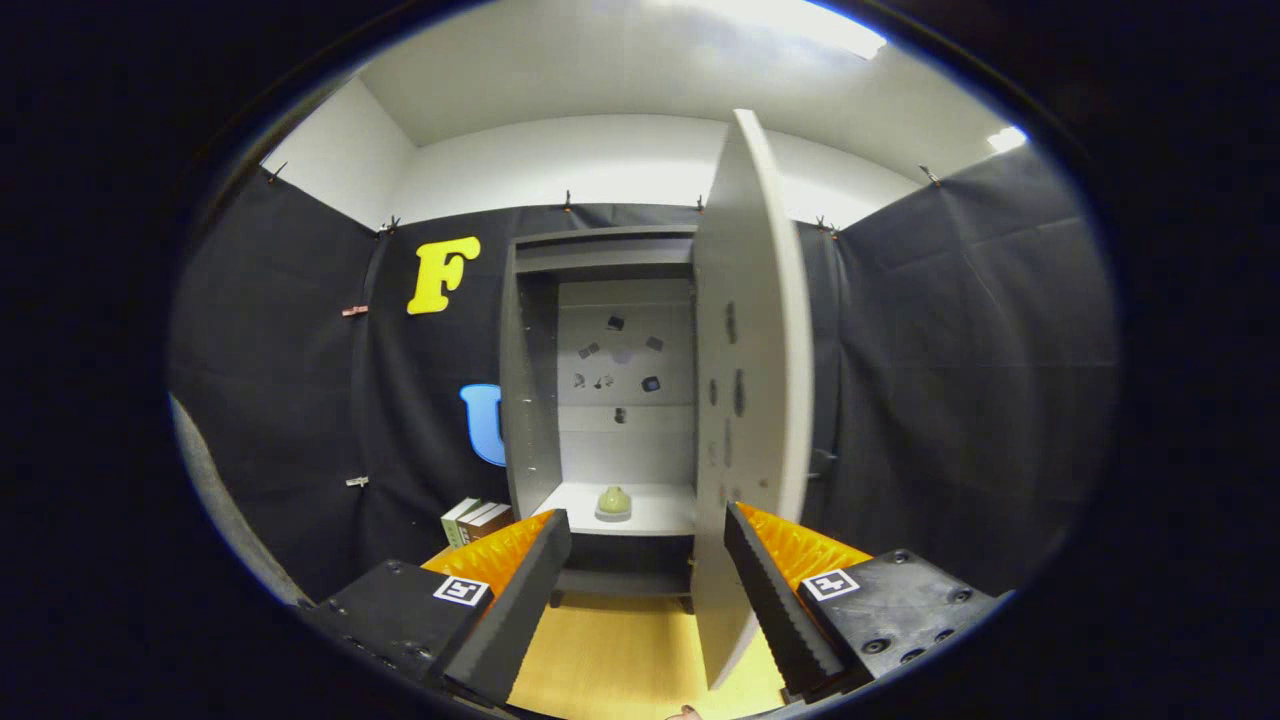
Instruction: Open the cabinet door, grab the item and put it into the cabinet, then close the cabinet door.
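Observation:
A grey cabinet (pixel 600 400) stands ahead against the booth wall, its door (pixel 750 400) swung out toward me on the right side and seen nearly edge-on. A small green pear-shaped item (pixel 613 501) sits on the white shelf (pixel 655 515) inside the cabinet. My gripper (pixel 648 580) is open with nothing between its fingers. The door's lower part reaches down between the fingers, close to the right finger (pixel 775 600). The item lies well beyond the fingertips.
A few books (pixel 475 520) stand on the wooden table (pixel 620 660) left of the cabinet. Small dark marks dot the cabinet's back panel (pixel 620 360). Black cloth walls close in both sides.

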A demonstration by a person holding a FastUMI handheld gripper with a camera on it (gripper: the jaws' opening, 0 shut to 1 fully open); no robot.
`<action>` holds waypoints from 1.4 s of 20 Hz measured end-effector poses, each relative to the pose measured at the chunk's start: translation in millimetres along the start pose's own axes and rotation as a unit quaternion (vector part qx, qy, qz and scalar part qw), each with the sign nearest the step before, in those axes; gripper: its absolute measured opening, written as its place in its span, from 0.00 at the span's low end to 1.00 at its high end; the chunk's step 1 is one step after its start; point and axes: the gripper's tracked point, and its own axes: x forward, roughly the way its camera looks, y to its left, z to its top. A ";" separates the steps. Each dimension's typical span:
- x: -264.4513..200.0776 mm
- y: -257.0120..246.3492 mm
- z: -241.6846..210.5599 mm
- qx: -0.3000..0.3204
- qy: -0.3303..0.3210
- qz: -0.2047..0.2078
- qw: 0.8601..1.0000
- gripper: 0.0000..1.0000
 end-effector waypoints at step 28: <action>73.0 -56.8 -68.7 0.029 0.068 0.073 0.995 0.97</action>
